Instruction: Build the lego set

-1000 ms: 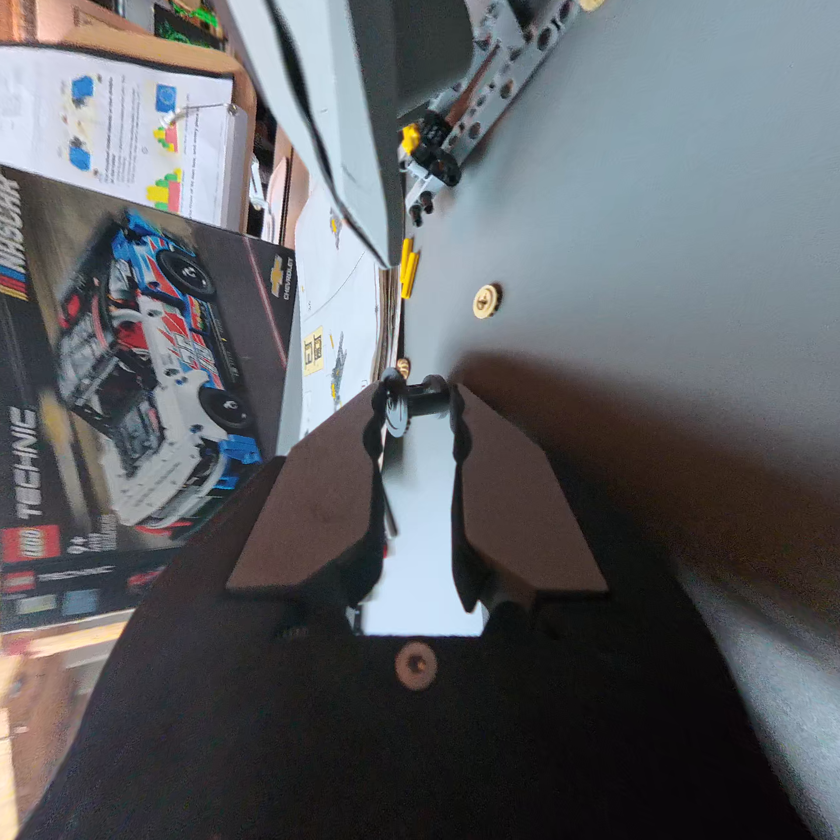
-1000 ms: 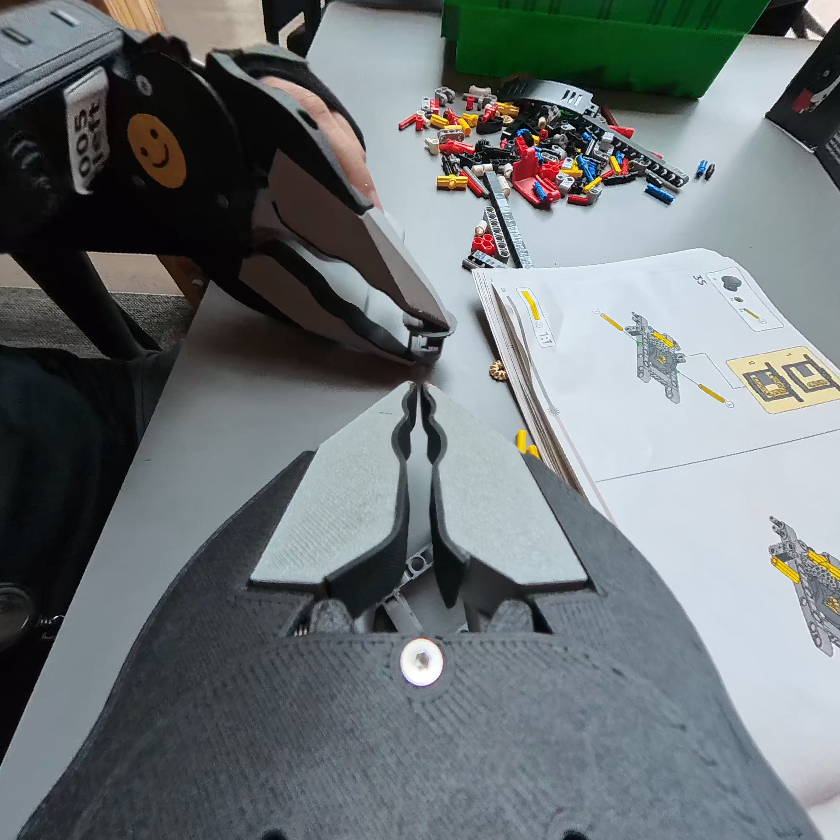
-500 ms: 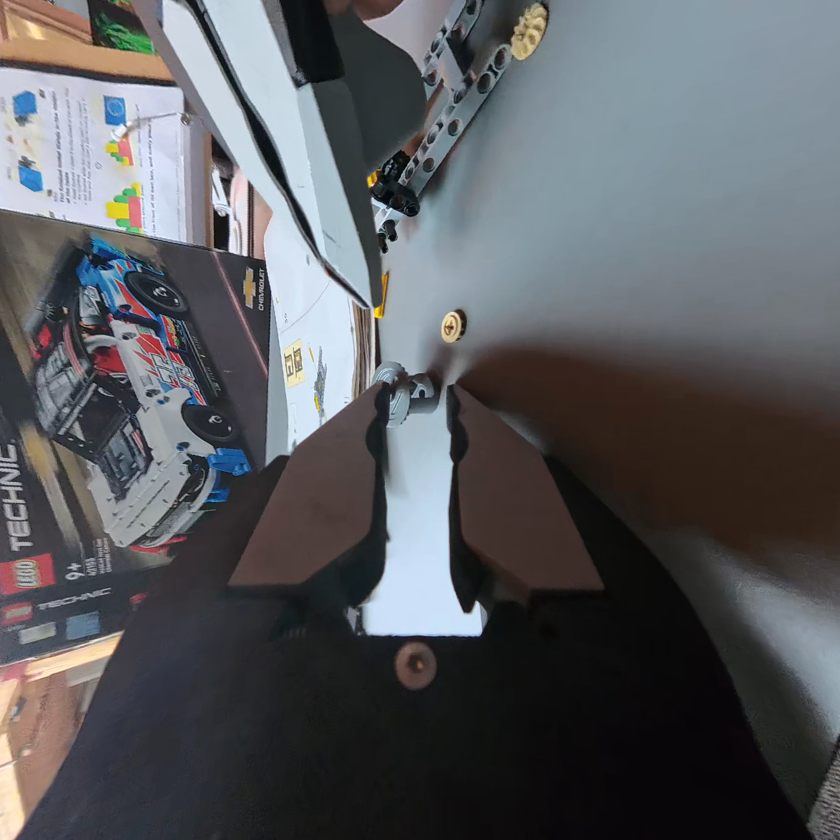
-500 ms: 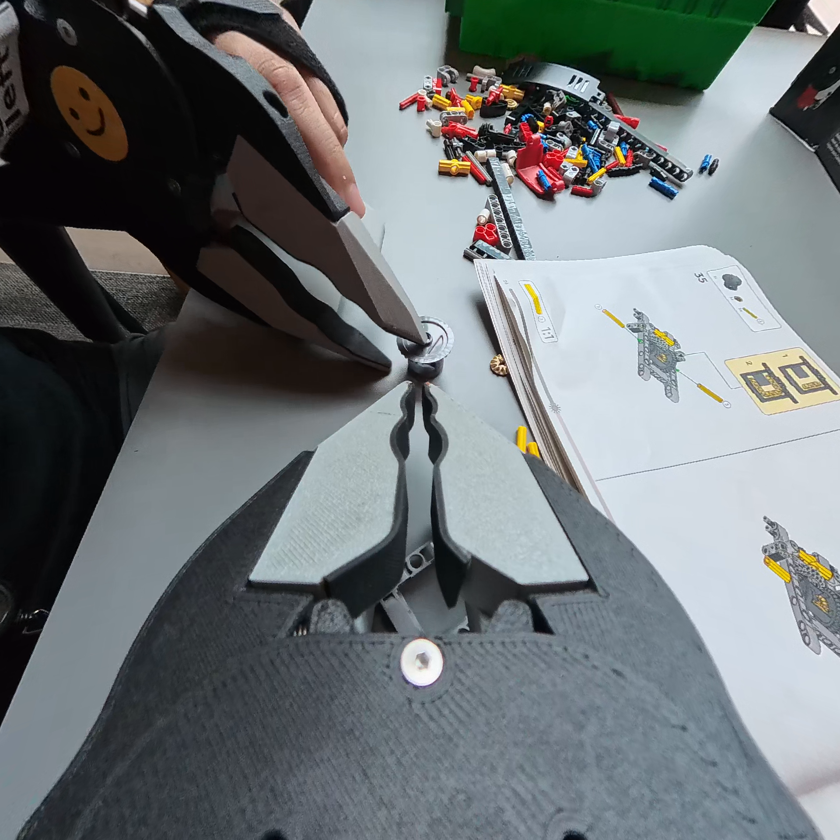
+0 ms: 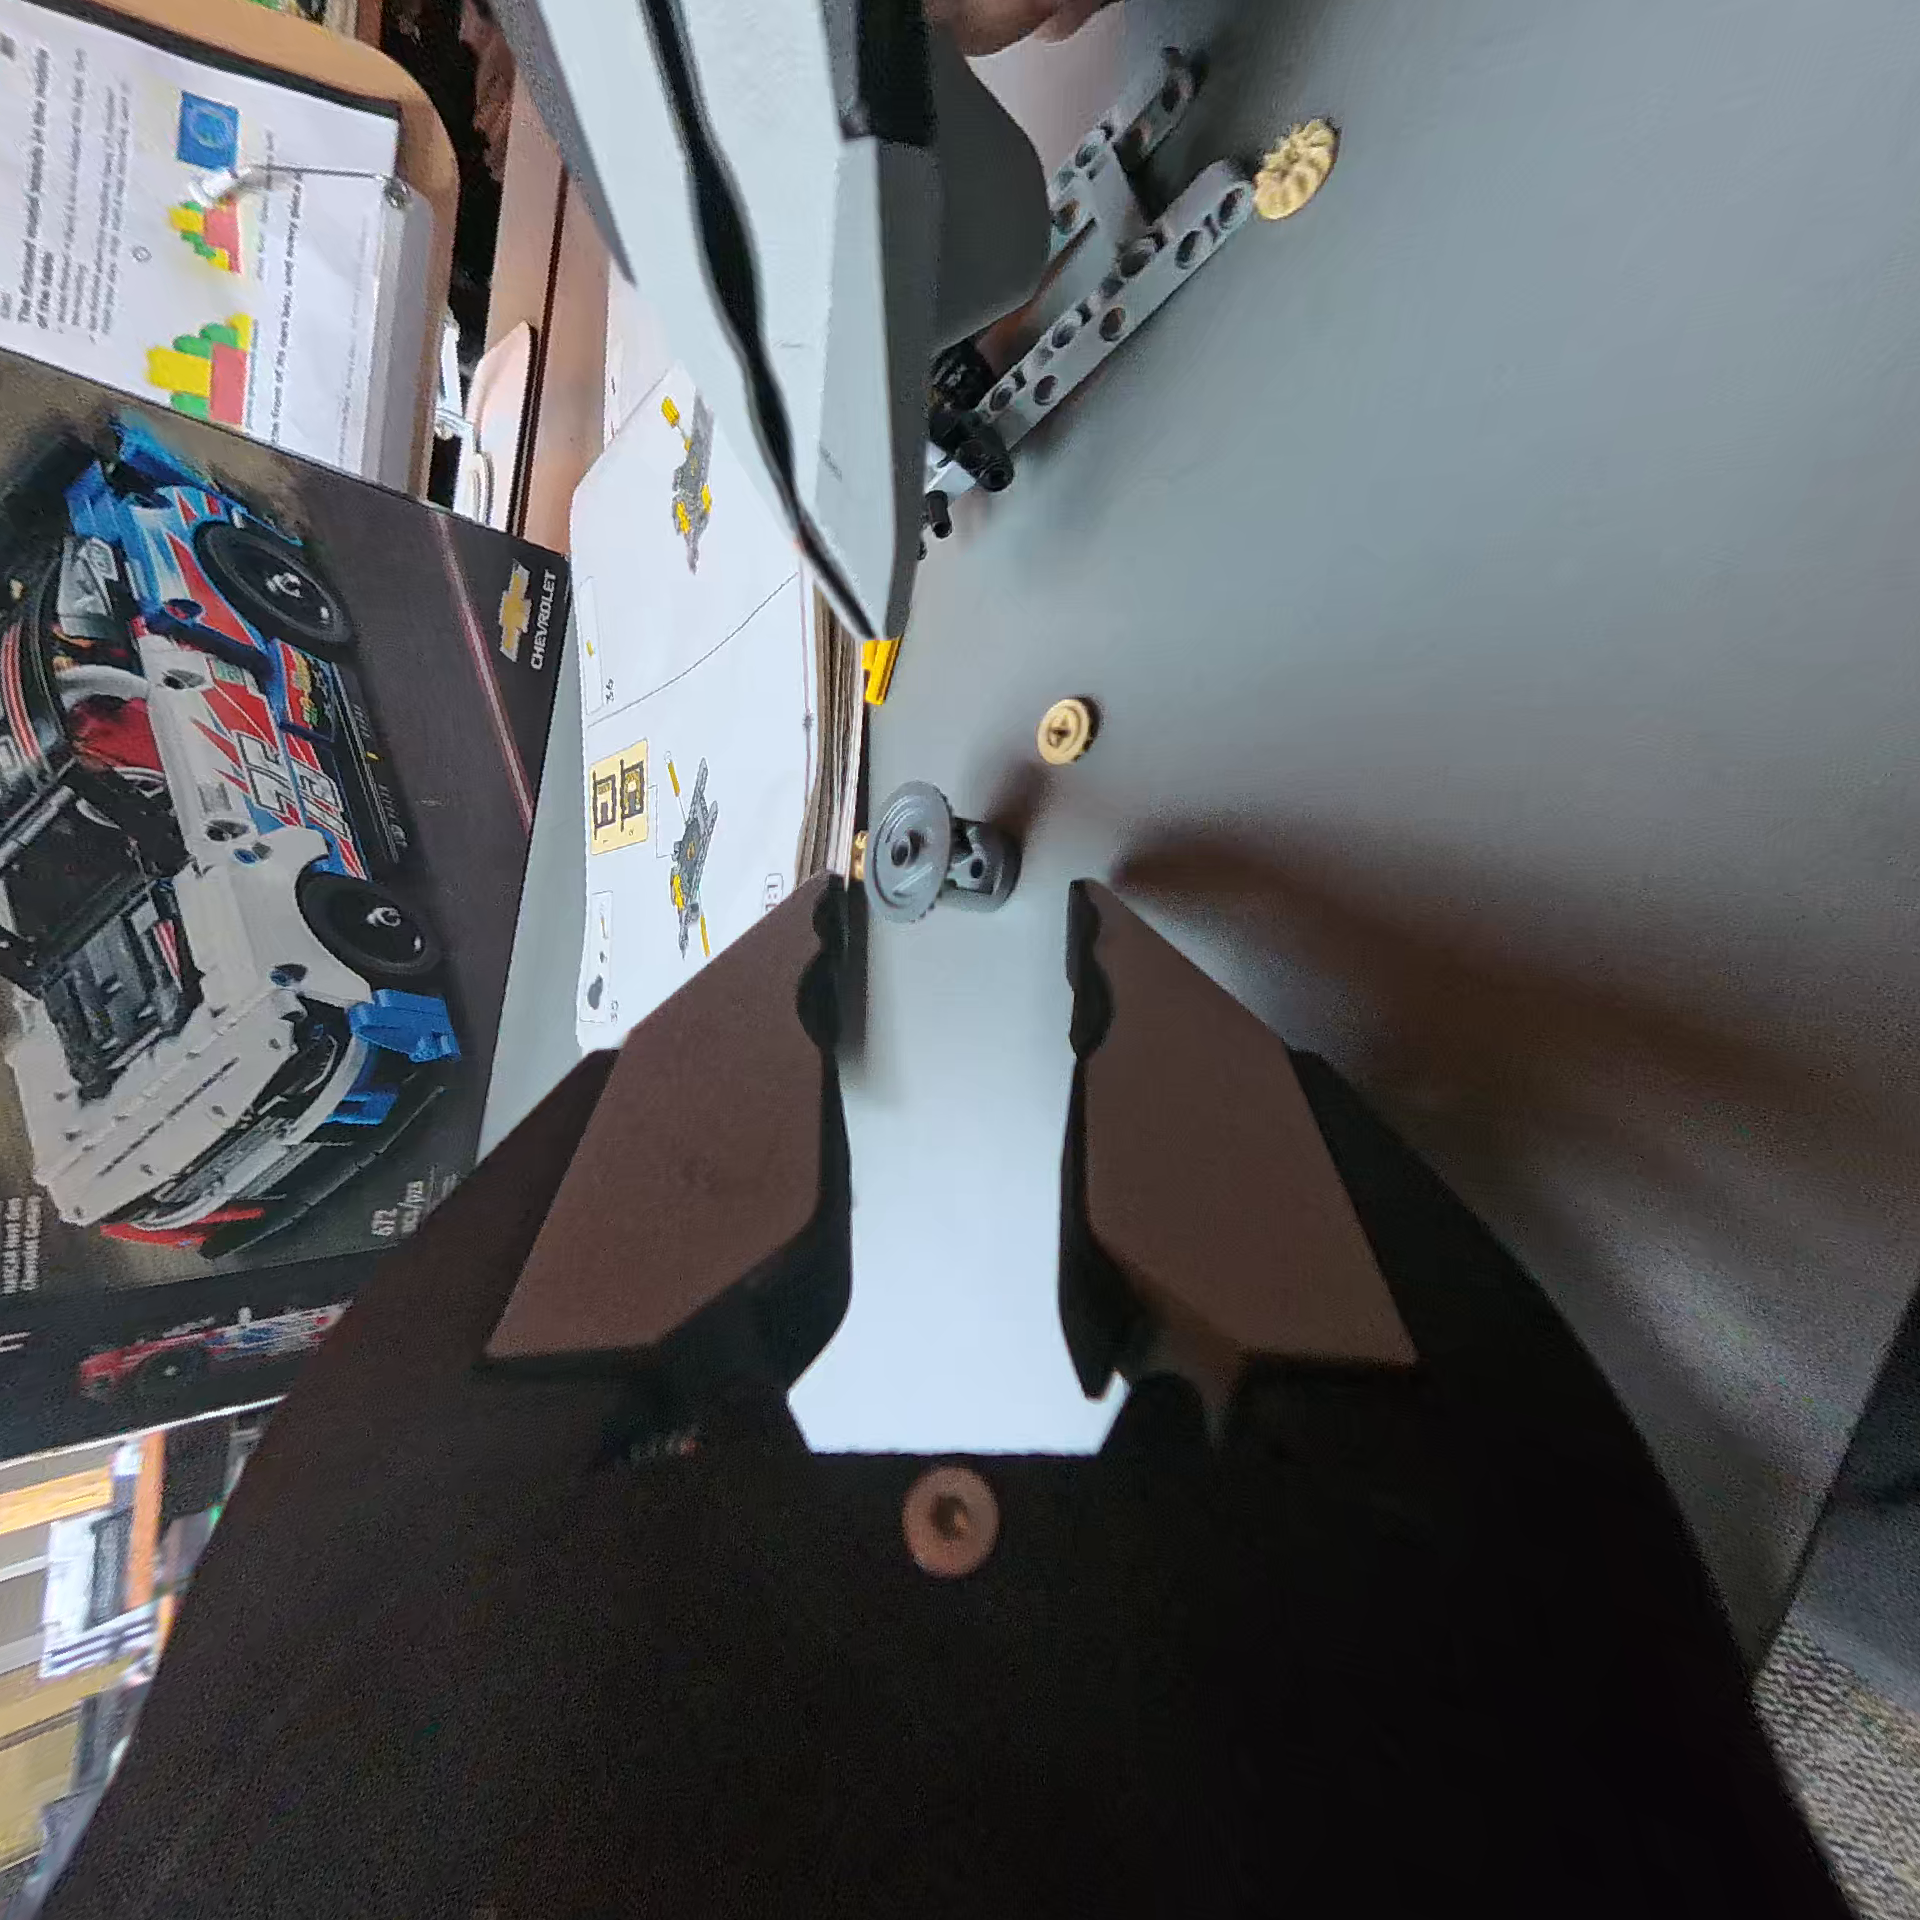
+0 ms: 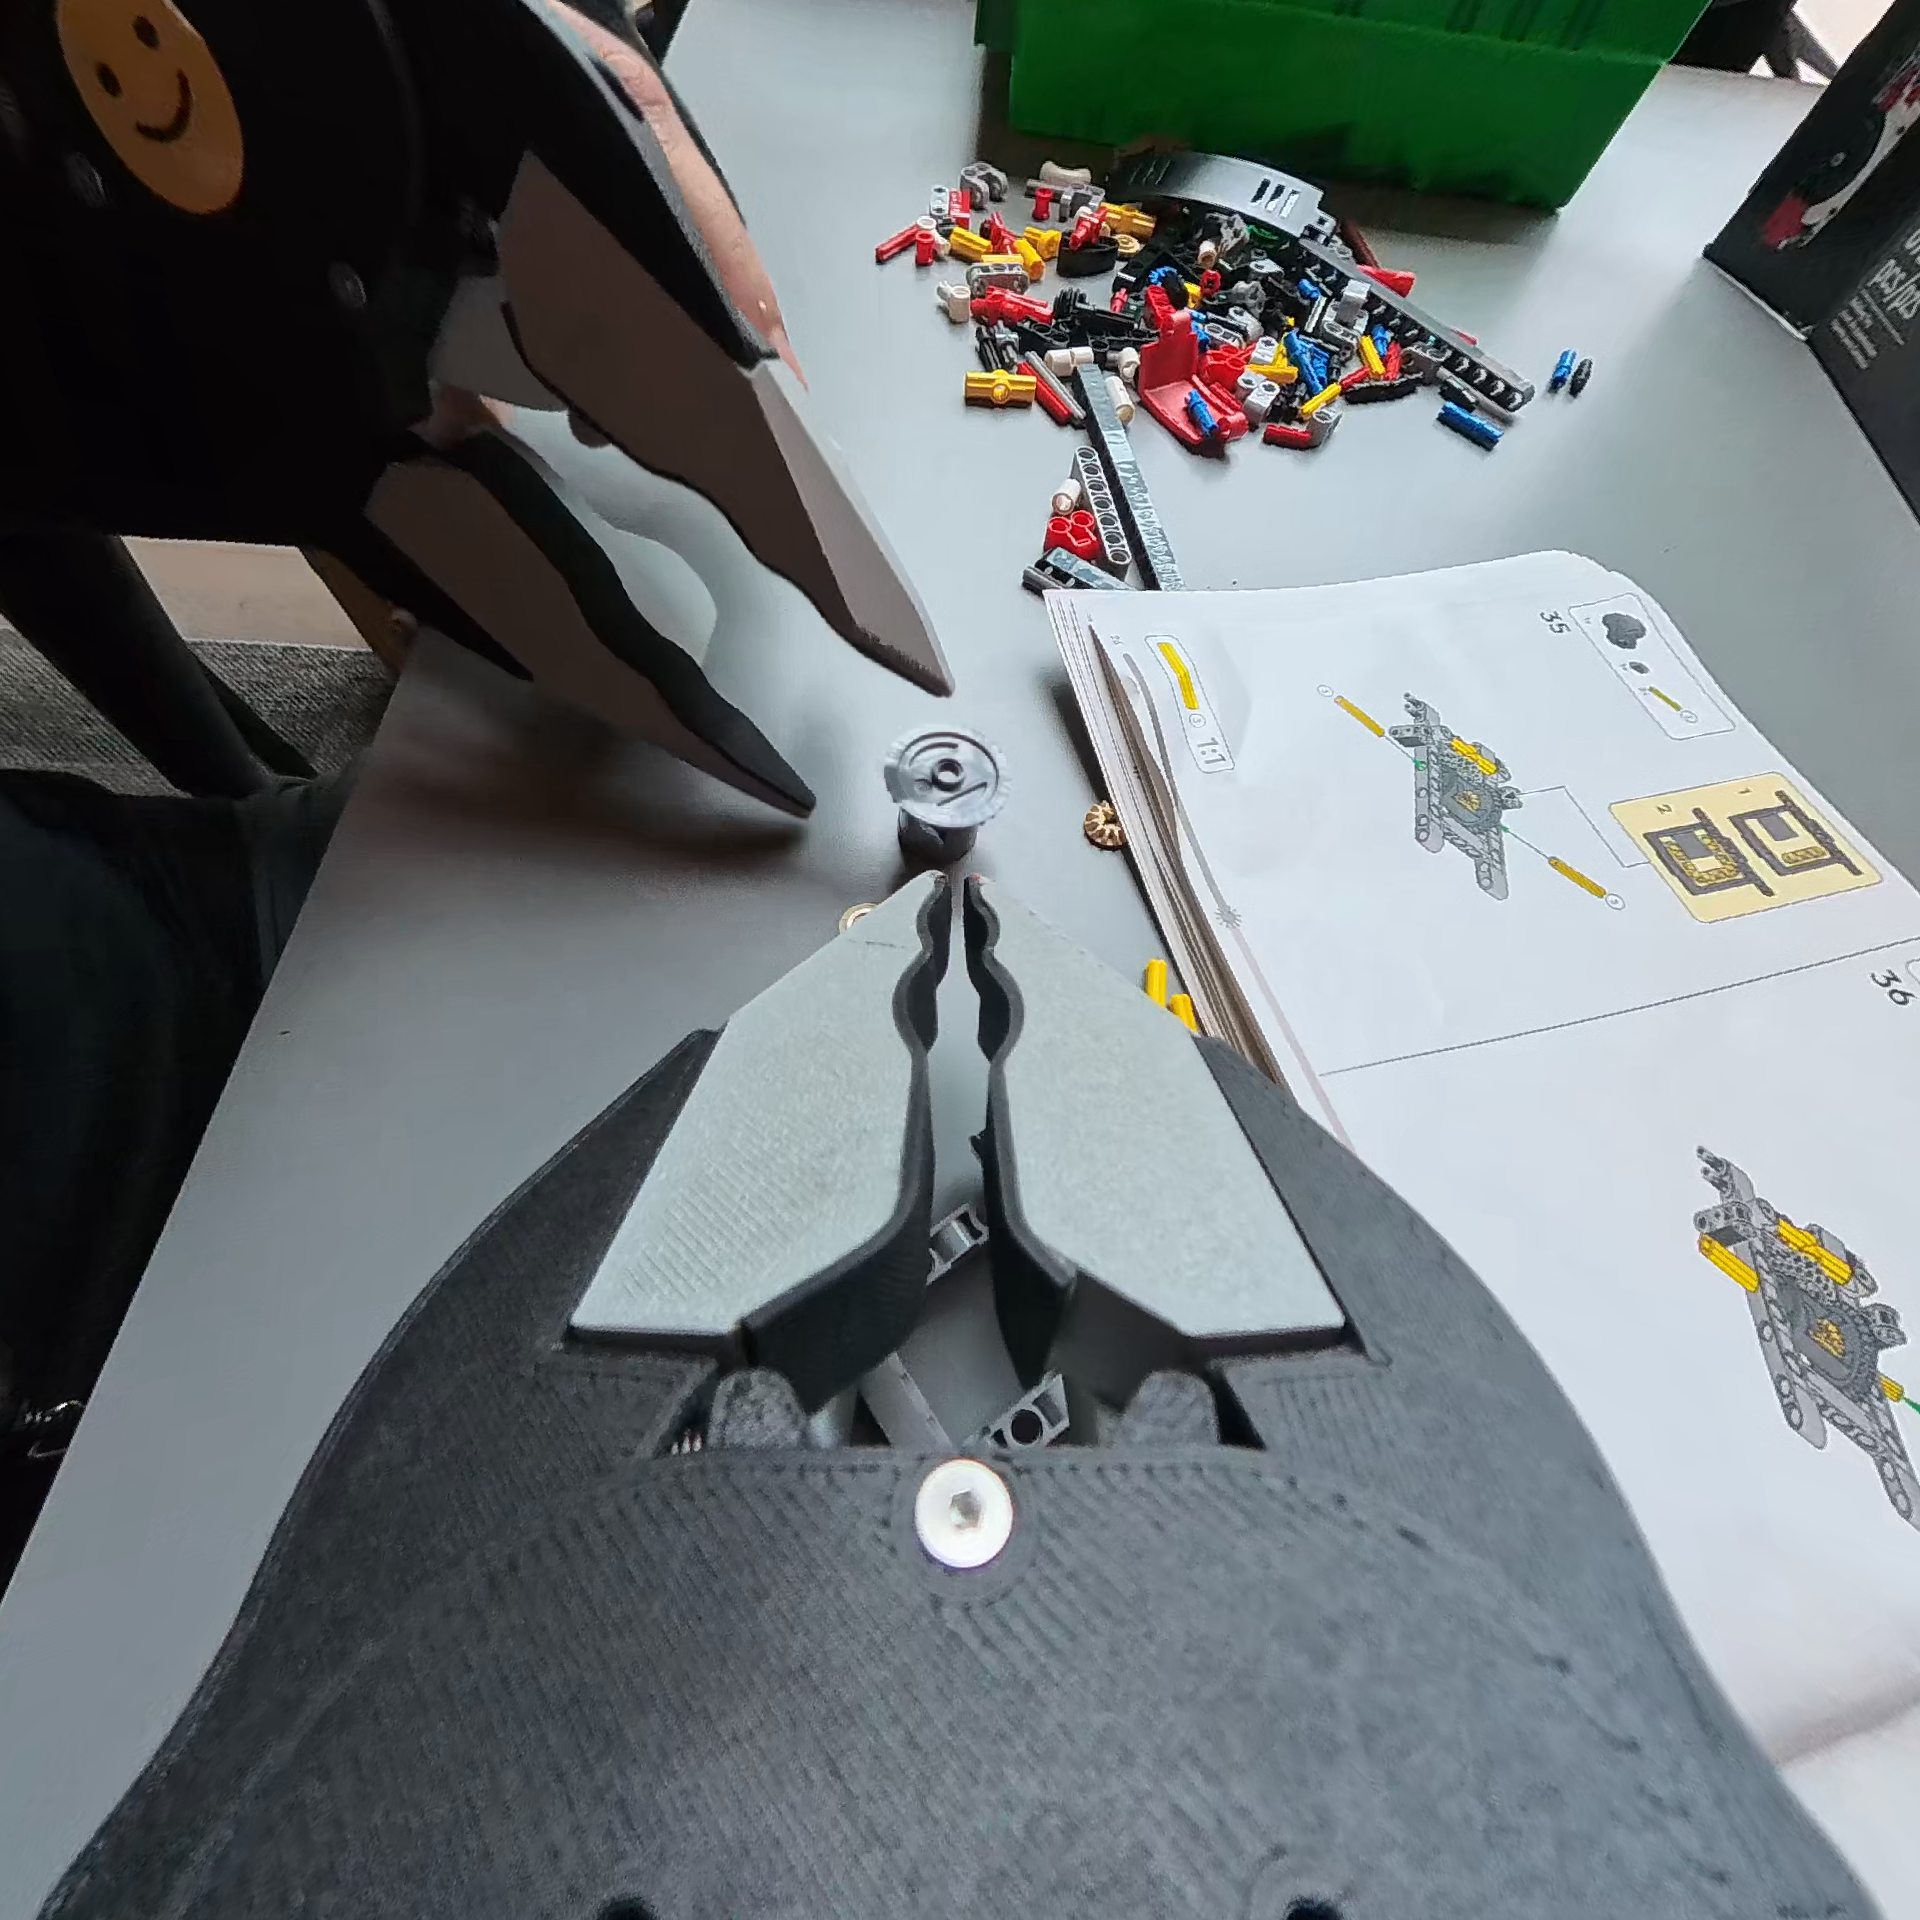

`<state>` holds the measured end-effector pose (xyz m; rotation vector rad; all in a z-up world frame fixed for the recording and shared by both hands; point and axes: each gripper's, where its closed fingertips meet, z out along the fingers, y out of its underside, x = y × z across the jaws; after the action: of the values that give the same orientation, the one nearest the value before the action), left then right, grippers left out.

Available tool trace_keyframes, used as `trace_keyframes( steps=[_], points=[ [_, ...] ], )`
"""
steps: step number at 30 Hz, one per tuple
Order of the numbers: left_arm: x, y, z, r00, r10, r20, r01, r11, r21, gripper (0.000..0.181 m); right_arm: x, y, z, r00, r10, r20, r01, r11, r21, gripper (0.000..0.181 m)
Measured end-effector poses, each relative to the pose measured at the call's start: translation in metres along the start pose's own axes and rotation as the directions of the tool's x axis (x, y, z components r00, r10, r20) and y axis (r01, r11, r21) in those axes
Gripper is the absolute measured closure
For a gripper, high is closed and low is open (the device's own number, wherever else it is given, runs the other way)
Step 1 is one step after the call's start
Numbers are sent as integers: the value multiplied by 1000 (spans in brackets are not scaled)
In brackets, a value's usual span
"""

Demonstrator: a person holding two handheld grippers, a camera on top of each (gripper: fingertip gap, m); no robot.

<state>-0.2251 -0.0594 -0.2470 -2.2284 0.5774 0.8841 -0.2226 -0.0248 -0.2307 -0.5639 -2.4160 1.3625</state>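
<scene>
Your left gripper: dark brown fingers spread wide, nothing between them, tips low over the grey tabletop.

Just beyond those tips: a dark grey round geared Lego piece on a short hub, standing free on the table, flat toothed disc uppermost in the right wrist view, apart from both grippers.

Your right gripper: light grey fingers pressed nearly together at the tips, only a thin slit between them, pointed at the geared piece and stopping just short of it. Whether anything is nipped at the very tips, you cannot tell. Under its body lies a light grey Technic beam frame with black pins, resting on the table.

Near the geared piece:
- one small tan round bush, beside it on the table;
- one tan bevel gear, touching the edge of the booklet;
- another tan gear, at the far end of the beam frame;
- short yellow pieces, by the booklet's edge.

To your right: the open white instruction booklet, flat.

Farther off: a loose pile of mixed small Lego parts in red, yellow, blue, black and grey; behind it a green plastic bin; a dark set box with a race-car picture, standing.
</scene>
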Motion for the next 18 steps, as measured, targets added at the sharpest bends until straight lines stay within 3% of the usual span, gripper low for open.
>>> trace_keyframes(
  steps=[8,18],
  points=[
    [2,0,-12,982,-146,-123,156,985,74,154,-13,2,3,998,-41,57,42,999,-20,176],
    [2,-1,-12,955,-237,-180,256,962,90,155,-22,22,16,982,-184,32,187,966,-177,172]
  ],
)
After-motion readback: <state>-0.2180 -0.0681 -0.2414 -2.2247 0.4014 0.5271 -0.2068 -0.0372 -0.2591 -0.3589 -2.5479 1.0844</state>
